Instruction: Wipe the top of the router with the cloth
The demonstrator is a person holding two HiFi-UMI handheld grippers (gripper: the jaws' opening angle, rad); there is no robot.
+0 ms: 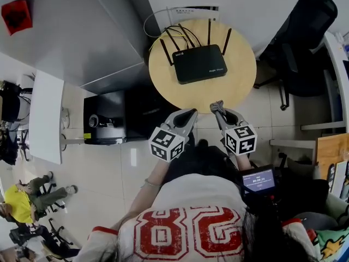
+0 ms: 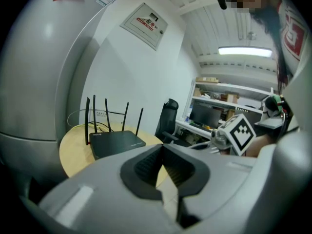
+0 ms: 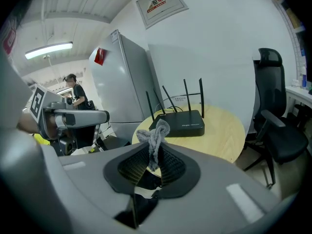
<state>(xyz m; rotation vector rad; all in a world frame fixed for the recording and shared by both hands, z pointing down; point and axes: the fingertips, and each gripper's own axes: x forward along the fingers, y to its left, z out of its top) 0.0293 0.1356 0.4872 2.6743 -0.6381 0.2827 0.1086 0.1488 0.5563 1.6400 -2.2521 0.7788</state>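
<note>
Left gripper: your left gripper (image 2: 162, 149) has its jaws brought together at the tips, with nothing between the pads. It sits at the near rim of the table (image 1: 235, 89), tilted toward the router.

Right gripper: your right gripper (image 1: 217, 108) is clamped on the cloth. It is just right of the left gripper, and its tips reach the near rim of the table.

Cloth: the grey cloth (image 3: 155, 132) is bunched into a small wad that pokes up past the jaw tips, with a strip running down between the pads. It is in the air, clear of the router.

Router: the black router (image 1: 199, 63) lies flat on the round wooden table, toward the far side. Its antennas stand up along its far edge, and its top is bare. You are well short of it with both grippers.

Cables: thin cables (image 1: 157, 16) loop off the far left of the table behind the router.

Surroundings: a black office chair (image 1: 306, 30) stands to the right of the table and a tall grey cabinet (image 3: 123, 84) to the left.
</note>
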